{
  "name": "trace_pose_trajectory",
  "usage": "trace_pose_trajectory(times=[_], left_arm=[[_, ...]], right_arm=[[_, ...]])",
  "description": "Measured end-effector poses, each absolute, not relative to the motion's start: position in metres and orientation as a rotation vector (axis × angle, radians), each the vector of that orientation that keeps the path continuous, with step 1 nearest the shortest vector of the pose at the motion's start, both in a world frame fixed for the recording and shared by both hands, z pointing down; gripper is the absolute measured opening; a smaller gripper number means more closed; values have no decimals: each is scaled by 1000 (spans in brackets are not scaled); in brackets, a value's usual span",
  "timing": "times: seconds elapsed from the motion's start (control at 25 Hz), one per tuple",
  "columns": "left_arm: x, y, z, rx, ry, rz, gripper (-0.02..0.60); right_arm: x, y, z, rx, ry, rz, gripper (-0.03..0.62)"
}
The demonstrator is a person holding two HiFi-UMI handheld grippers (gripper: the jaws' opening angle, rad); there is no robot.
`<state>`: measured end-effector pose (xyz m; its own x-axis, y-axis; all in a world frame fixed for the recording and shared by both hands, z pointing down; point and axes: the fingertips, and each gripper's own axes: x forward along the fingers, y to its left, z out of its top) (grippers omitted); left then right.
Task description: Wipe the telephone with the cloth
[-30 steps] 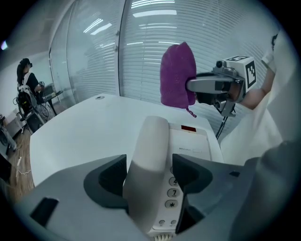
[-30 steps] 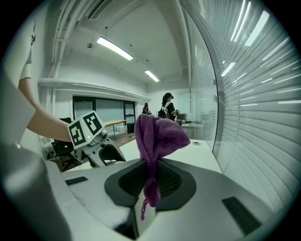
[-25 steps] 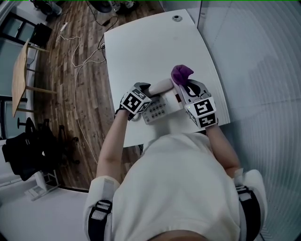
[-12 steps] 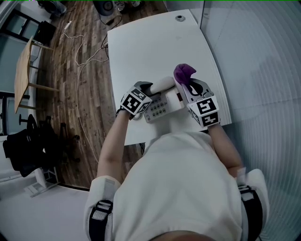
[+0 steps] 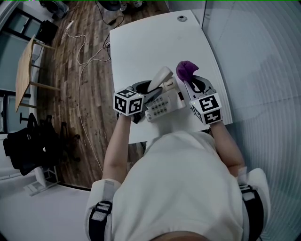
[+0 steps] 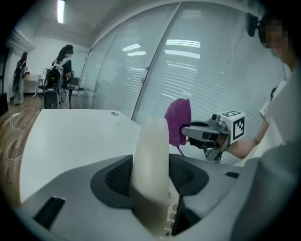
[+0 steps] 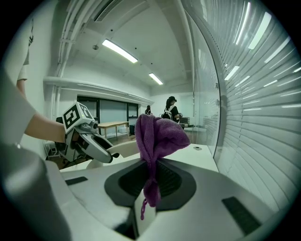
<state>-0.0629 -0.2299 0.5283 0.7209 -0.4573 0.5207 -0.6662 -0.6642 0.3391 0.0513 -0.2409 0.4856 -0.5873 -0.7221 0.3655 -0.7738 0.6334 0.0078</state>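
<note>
Telephone [image 5: 162, 107] sits near table's [image 5: 141, 42] front edge; open tabletop lies beyond handset [image 5: 160, 77], cloth [image 5: 186, 69].

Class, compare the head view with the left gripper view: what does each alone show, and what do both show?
Head view only: the marker cube of the left gripper and the person's left forearm. Left gripper view only: people standing far back and a ceiling light. Both: the handset between the left gripper's jaws, which have just been closing on it; the purple cloth in the right gripper; the white table.
</note>
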Motion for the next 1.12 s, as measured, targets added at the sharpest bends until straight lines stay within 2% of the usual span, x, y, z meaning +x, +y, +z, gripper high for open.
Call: trace_pose_trajectory(times=[0.6,1.12], left_arm=[[-52,-212,476,2352,-798,9,241],[-54,-205,464,2313,-777,-164,241]], right_arm=[[36,-261,463,1148,-2449,51,46],[-6,-238,455,964,-2450,-173,44]])
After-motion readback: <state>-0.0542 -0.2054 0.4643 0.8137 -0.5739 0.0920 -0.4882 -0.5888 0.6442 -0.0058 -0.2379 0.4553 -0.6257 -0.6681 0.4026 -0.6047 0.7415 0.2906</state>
